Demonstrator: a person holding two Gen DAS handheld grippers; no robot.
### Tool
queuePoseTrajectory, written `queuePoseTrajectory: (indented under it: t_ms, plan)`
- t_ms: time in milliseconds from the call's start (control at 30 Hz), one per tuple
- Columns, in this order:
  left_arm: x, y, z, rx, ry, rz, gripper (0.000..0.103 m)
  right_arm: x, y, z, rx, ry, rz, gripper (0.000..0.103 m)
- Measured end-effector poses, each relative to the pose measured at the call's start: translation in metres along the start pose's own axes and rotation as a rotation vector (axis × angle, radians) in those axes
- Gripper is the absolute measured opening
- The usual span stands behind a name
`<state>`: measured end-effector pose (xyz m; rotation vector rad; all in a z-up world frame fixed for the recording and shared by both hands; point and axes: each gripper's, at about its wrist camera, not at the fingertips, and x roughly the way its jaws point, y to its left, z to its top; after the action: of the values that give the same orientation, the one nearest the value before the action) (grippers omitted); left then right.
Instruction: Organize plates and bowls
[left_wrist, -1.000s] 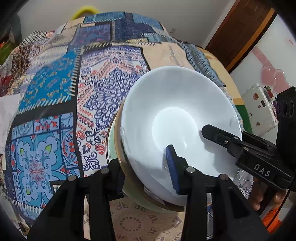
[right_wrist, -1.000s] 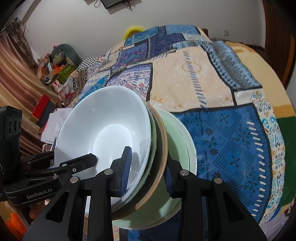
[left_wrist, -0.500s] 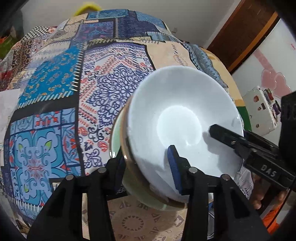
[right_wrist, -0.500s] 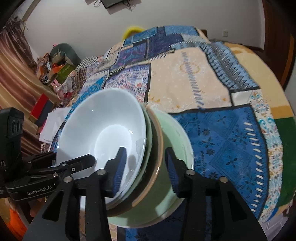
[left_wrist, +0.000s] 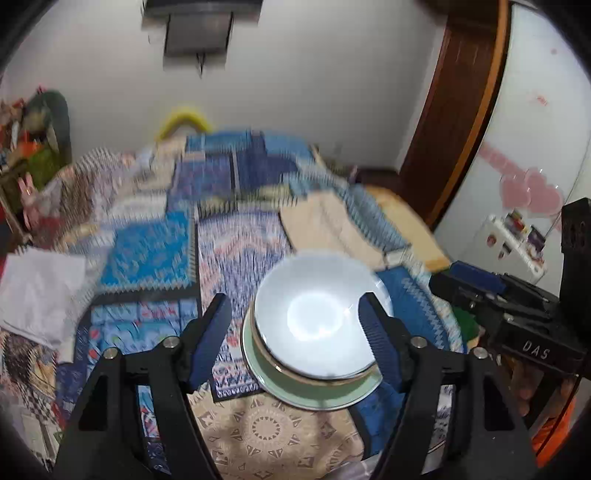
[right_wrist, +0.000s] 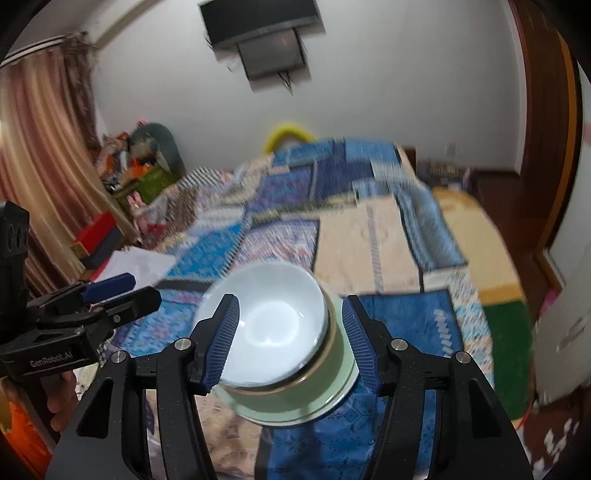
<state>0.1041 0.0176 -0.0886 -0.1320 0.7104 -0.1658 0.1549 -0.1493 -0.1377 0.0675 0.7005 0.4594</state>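
Note:
A stack of dishes rests on the patterned cloth (left_wrist: 236, 258): a white bowl (left_wrist: 314, 317) on top, a tan-rimmed plate under it, and a pale green plate (left_wrist: 314, 397) at the bottom. My left gripper (left_wrist: 293, 297) hovers above the stack. Its jaws are opening, and its blue pads are clear of the rims. My right gripper (right_wrist: 290, 299) also hangs over the white bowl (right_wrist: 273, 317) and green plate (right_wrist: 295, 410). Its jaws are opening too, with nothing pressed between them. Each gripper shows in the other's view: the right gripper (left_wrist: 458, 282) and the left gripper (right_wrist: 136, 290).
A white sheet (left_wrist: 40, 291) lies on the cloth's left side. A yellow object (left_wrist: 181, 118) sits past the far edge. Clutter (right_wrist: 140, 173) is piled by the curtain. A wooden door (left_wrist: 454, 110) and a white stickered box (left_wrist: 513, 243) stand to the right.
Both grippers let go of the stack's rims, widened, and rose back from it. The stack now sits flat on the cloth, smaller in both views.

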Motion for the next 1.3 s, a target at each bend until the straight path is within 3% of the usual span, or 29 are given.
queuePoseTrajectory:
  t_ms: [167,300,433,833,1300]
  plan:
    - [-0.059,-0.014,0.004,0.026,-0.175,0.025,0.082,-0.043,0.017,0.007,-0.049,-0.119,0.020,0.055]
    - [-0.102,-0.028,0.002,0.063,-0.320,0.066,0.092,-0.076,0.026,0.010,-0.074,-0.227,0.027,0.069]
    - [-0.127,-0.034,-0.002,0.074,-0.401,0.082,0.100,-0.100,0.035,0.011,-0.099,-0.311,0.026,0.078]
    - [-0.146,-0.044,-0.014,0.082,-0.493,0.136,0.103,-0.121,0.050,0.006,-0.146,-0.435,-0.007,0.103]
    - [-0.146,-0.047,-0.018,0.085,-0.503,0.129,0.103,-0.122,0.053,0.002,-0.154,-0.442,-0.017,0.103]
